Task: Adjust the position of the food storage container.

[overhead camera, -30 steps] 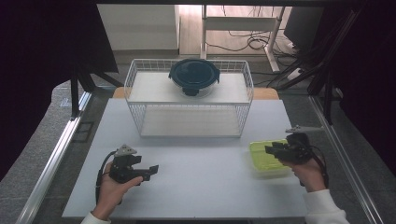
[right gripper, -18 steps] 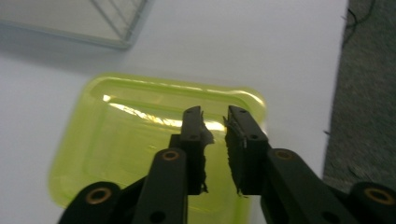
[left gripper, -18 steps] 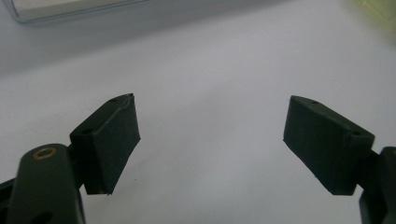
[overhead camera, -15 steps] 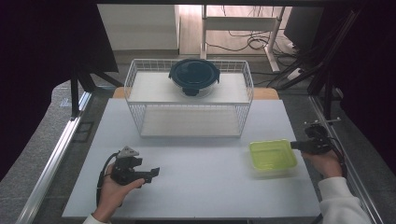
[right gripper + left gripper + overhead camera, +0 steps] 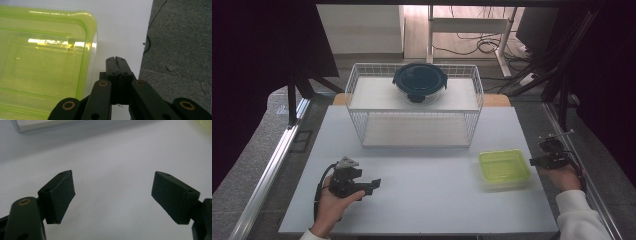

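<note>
Two low hands: left hand-held gripper [image 5: 373,184] agape on the table [image 5: 432,200], right hand-held gripper [image 5: 534,161] clamped empty beside the green container [image 5: 504,169].

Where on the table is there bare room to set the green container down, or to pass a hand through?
Bare table runs between the left gripper and the green container, from the wire basket down to the near edge. Left of the basket is a narrower strip. It is tight at the right edge, where the right gripper sits beside the container.
</note>
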Action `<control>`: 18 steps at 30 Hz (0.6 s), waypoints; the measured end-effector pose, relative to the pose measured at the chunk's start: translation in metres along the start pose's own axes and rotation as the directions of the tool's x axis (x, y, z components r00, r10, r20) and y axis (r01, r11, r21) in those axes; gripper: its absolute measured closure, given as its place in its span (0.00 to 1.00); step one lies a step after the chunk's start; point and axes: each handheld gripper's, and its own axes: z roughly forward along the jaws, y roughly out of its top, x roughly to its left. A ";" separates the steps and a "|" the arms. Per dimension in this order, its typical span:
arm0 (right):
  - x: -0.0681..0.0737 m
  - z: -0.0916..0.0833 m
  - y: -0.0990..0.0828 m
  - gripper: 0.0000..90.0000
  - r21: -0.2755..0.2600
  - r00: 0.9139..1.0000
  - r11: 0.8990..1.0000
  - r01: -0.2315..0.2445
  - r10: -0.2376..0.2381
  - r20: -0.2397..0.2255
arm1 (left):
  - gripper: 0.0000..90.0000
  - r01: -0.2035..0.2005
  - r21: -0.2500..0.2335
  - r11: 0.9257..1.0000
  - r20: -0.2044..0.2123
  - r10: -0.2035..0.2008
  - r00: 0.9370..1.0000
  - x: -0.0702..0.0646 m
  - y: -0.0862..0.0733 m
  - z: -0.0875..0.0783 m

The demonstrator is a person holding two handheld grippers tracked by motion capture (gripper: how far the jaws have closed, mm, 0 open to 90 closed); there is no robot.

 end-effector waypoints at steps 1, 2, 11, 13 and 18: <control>0.001 0.001 0.000 0.99 0.001 1.000 1.000 0.006 -0.006 -0.003 | 0.20 0.002 0.001 1.000 0.000 -0.002 1.000 0.001 0.000 0.000; 0.001 0.002 0.000 0.99 0.004 1.000 1.000 0.011 -0.011 -0.004 | 0.20 0.005 0.000 1.000 0.000 -0.005 1.000 0.002 0.000 0.000; 0.015 0.005 0.000 0.99 0.011 0.997 0.998 0.068 -0.067 -0.040 | 0.21 0.025 0.005 1.000 0.027 -0.025 0.999 0.002 -0.002 0.004; 0.020 0.004 -0.001 0.99 0.015 0.995 0.997 0.082 -0.081 -0.050 | 0.21 0.030 0.006 1.000 0.028 -0.030 0.999 0.002 -0.003 0.004; 0.042 0.002 -0.005 0.99 -0.003 0.987 0.991 0.130 -0.130 -0.095 | 0.21 0.037 0.008 0.999 0.033 -0.038 0.999 0.002 -0.004 0.005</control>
